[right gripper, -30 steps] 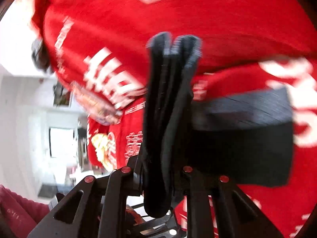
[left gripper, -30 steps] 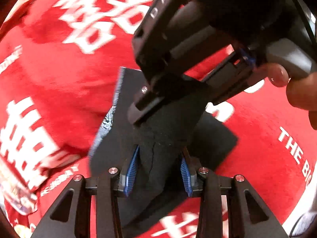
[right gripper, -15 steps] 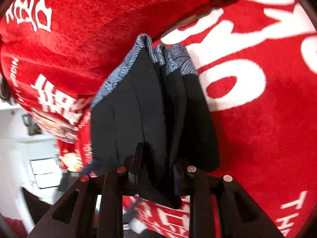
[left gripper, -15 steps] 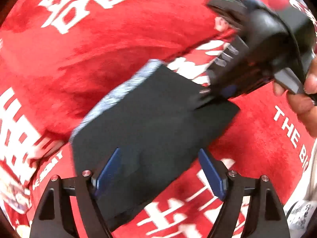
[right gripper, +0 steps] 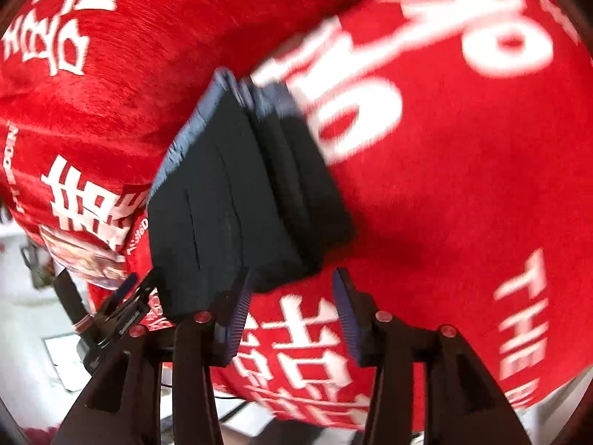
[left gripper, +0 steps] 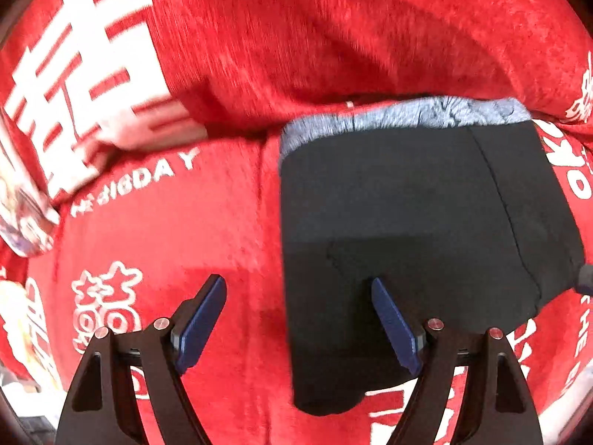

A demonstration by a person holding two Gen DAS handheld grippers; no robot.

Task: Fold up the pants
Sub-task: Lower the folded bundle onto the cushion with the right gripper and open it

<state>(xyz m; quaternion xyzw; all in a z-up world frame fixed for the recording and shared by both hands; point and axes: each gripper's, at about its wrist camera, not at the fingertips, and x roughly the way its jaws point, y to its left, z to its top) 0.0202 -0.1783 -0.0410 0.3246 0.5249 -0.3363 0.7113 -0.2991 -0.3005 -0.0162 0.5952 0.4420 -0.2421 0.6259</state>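
Note:
The black pants lie folded into a compact rectangle on the red blanket, with a grey patterned waistband along the far edge. My left gripper is open and empty, its right finger over the pants' near left part and its left finger over the blanket. In the right wrist view the folded pants show as a stacked bundle just ahead and left. My right gripper is open and empty, just off the bundle's near corner.
A red plush blanket with white lettering covers the whole surface and rises in a fold behind the pants. The left gripper's fingers show at the left of the right wrist view, with a pale room beyond the blanket's edge.
Both grippers have let go of the pants: left opened first, right was still shut on the bundle half a second ago. The pants now lie flat, and both grippers have drawn back.

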